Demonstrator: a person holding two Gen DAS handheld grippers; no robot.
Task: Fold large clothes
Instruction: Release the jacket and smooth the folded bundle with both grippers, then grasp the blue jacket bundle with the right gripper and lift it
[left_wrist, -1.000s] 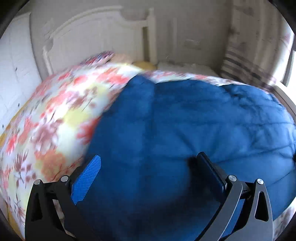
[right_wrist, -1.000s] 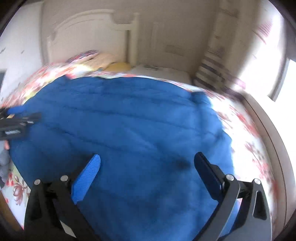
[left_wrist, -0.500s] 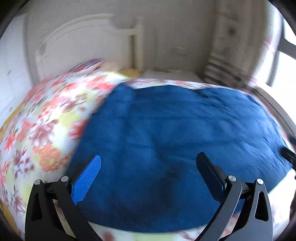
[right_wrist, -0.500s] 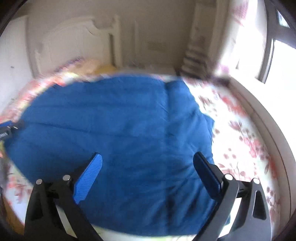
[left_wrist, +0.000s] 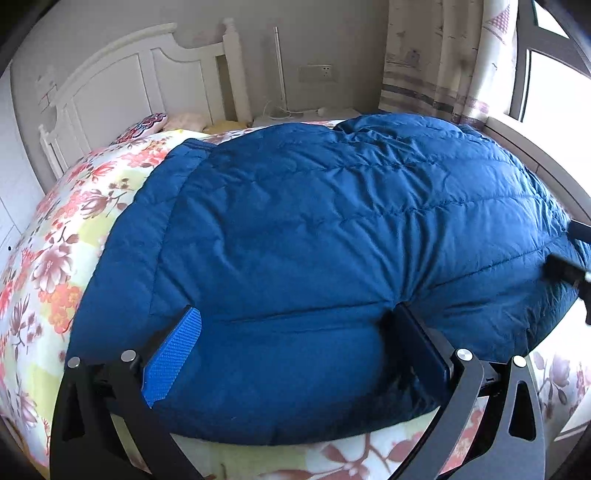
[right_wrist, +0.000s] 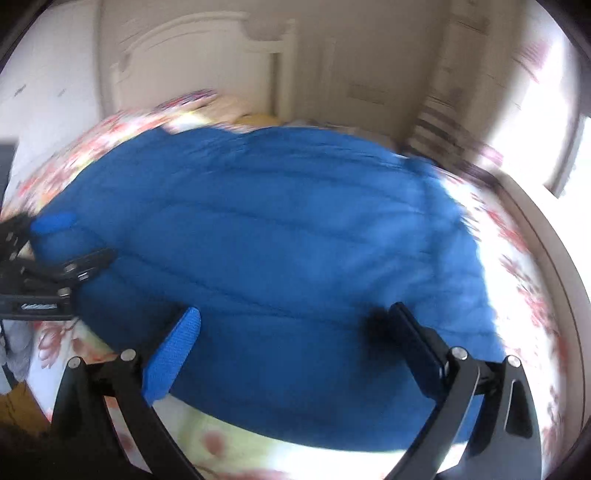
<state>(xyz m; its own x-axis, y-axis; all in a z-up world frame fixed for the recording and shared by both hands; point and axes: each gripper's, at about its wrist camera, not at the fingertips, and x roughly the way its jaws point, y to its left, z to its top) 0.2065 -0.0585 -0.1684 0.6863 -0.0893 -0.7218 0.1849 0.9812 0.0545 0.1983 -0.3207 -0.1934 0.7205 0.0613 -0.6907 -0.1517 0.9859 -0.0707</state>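
Floral bedspread covers bed, white headboard behind. Blue quilted coat spread flat across it, near hem just above bed's near edge. My left tongs over hem, fingers wide apart, grasping nothing. My right tongs likewise spread, empty, view blurred.

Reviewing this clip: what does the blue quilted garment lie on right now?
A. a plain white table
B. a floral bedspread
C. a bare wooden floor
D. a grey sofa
B: the blue quilted garment is spread over the floral bedspread, whose red and orange flowers show around its edges, with the white headboard behind.
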